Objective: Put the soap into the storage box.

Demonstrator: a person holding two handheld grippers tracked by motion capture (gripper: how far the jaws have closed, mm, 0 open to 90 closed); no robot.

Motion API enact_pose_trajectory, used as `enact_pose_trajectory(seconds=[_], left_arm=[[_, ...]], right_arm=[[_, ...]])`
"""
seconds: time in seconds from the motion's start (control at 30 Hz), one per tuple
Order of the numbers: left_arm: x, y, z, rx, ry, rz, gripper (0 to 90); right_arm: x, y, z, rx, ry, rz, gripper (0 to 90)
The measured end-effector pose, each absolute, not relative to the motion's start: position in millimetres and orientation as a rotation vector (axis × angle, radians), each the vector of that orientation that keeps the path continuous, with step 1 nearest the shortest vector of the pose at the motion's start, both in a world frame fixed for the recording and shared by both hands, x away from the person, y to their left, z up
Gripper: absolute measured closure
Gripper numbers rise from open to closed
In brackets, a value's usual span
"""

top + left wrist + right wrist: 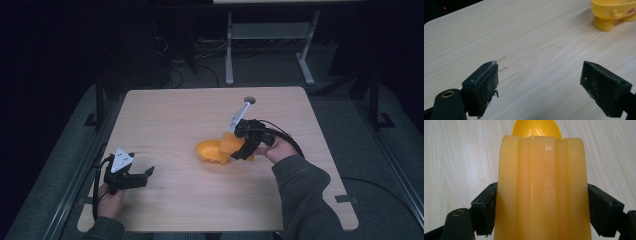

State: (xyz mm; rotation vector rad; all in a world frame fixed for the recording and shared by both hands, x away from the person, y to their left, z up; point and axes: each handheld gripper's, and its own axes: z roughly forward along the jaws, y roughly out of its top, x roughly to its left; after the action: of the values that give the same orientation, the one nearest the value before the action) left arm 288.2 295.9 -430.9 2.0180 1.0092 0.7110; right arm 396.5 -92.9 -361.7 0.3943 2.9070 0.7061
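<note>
Two tongs at work, one busy, one idle.

High view: right tongs [239,150] at frame centre, tilted down, clamped on a pale orange ridged block [230,143] whose far end sits at or over the rim of a yellow bowl [210,151]. Judged: block is held by its near end so the free end can go into the bowl. Left tongs [145,175] at lower left, well apart, out of the way. Surface [175,110] bare across the upper half; room on every side of the bowl, edges far off.

Left gripper view: jaws spread wide, nothing between them, bare surface [529,50] ahead. Bowl [614,12] on a stubby foot at upper right, clear path to it.

Right gripper view: block [541,190] fills centre, both jaws pressed on its sides; bowl [537,128] just beyond its top edge.
</note>
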Motion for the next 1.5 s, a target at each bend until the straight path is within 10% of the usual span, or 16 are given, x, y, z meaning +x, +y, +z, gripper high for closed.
enact_pose_trajectory(seconds=[1.5], left_arm=[[288, 297, -430, 2.009, 1.014, 0.715, 14.1]], right_arm=[[407, -48, -355, 0.267, 2.938, 0.724, 20.4]])
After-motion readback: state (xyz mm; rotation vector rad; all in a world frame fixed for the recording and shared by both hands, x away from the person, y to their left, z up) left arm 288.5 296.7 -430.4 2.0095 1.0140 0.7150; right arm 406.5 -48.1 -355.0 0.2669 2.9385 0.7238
